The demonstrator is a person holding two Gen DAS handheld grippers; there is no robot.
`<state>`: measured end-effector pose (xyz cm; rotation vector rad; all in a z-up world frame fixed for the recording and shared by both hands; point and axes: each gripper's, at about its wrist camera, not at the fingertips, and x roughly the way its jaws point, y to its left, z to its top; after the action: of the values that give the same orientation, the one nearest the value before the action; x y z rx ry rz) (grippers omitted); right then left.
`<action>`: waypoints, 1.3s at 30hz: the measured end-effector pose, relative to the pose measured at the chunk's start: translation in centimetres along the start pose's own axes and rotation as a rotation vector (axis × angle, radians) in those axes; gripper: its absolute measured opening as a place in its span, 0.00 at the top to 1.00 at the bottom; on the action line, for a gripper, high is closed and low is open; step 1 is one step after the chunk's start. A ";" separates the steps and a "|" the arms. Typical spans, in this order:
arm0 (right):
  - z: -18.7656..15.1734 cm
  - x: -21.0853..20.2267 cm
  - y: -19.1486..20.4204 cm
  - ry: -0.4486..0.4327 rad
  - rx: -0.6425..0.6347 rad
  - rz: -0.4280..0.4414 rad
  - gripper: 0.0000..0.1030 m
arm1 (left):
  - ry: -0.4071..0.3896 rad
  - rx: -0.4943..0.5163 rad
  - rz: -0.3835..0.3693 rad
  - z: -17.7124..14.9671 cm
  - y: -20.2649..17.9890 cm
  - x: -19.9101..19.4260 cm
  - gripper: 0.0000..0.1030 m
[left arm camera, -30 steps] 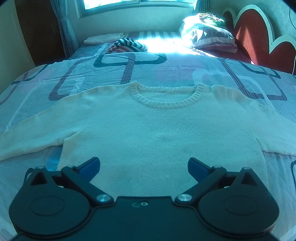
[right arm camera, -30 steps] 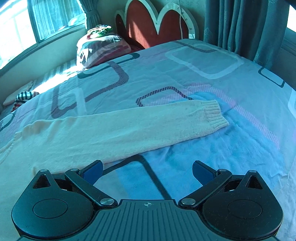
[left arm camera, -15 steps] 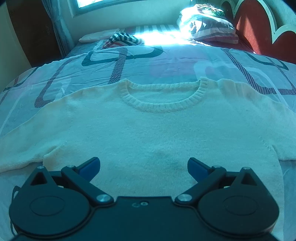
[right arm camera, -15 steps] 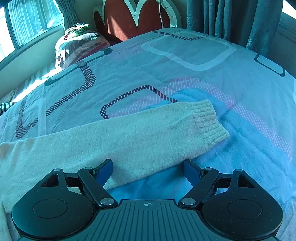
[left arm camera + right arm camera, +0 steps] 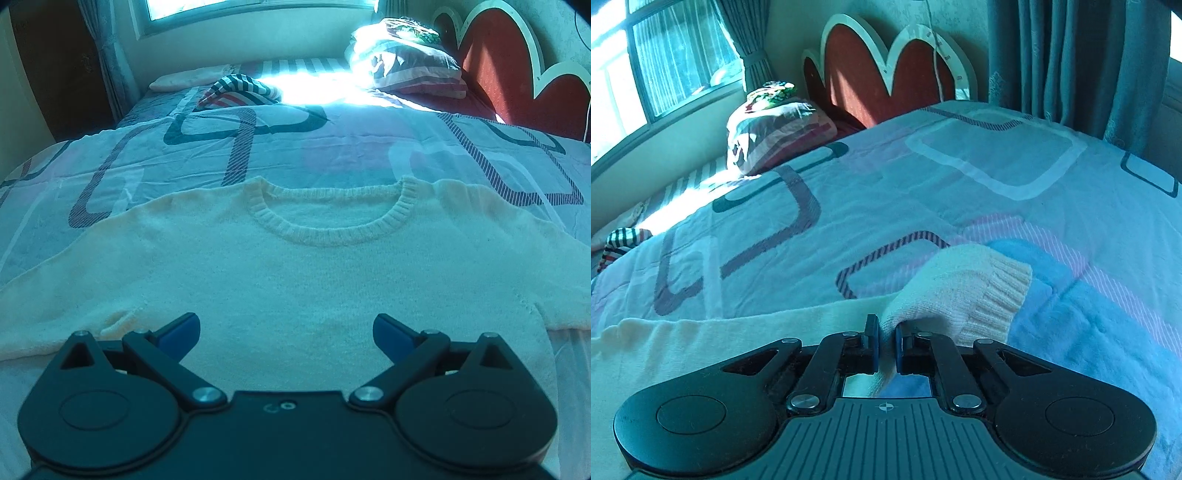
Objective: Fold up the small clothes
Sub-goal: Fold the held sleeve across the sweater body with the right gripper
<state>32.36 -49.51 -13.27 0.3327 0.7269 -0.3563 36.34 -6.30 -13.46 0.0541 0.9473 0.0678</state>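
Observation:
A cream knitted sweater point(image 5: 295, 273) lies flat on the bed, ribbed collar point(image 5: 332, 229) facing away, both sleeves stretched out sideways. My left gripper point(image 5: 286, 332) hangs open over the sweater's lower body, nothing between its blue pads. In the right wrist view one sleeve point(image 5: 746, 332) runs in from the left and ends in a ribbed cuff point(image 5: 1001, 291). My right gripper point(image 5: 886, 345) is shut on that sleeve a little before the cuff, and the fabric bunches up around the pinch.
A patterned quilt point(image 5: 960, 192) covers the bed point(image 5: 332, 155). A pillow pile point(image 5: 413, 70) sits by the red headboard point(image 5: 871, 81). A striped folded cloth point(image 5: 236, 90) lies near the window. Curtains point(image 5: 1071, 55) hang along the far side.
My right gripper moved along the sleeve toward the cuff and shut on it, lifting the fabric into a bunch. The left gripper drifted closer over the sweater body and stayed open.

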 end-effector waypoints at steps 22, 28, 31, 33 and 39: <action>-14.7 -5.6 34.6 0.120 -0.507 0.563 0.66 | 0.000 -0.156 -0.107 0.6 13.5 -0.4 0.04; -14.4 -7.3 30.4 0.029 -0.483 0.452 0.41 | 0.048 -0.085 -0.272 0.0 10.1 0.2 0.04; -13.7 -6.8 26.8 0.025 -0.473 0.329 0.41 | 0.054 0.003 -0.320 -0.6 6.1 0.3 0.04; -13.5 -6.4 24.2 0.031 -0.466 0.258 0.41 | 0.039 0.072 -0.331 -1.0 3.4 0.2 0.04; -13.2 -5.2 19.0 0.075 -0.382 0.170 0.41 | -0.010 0.162 -0.194 -1.3 -1.8 2.7 0.05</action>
<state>29.16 -26.16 -15.71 0.0450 0.8166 -0.0395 36.87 -7.81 -16.55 0.1113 0.9425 -0.1886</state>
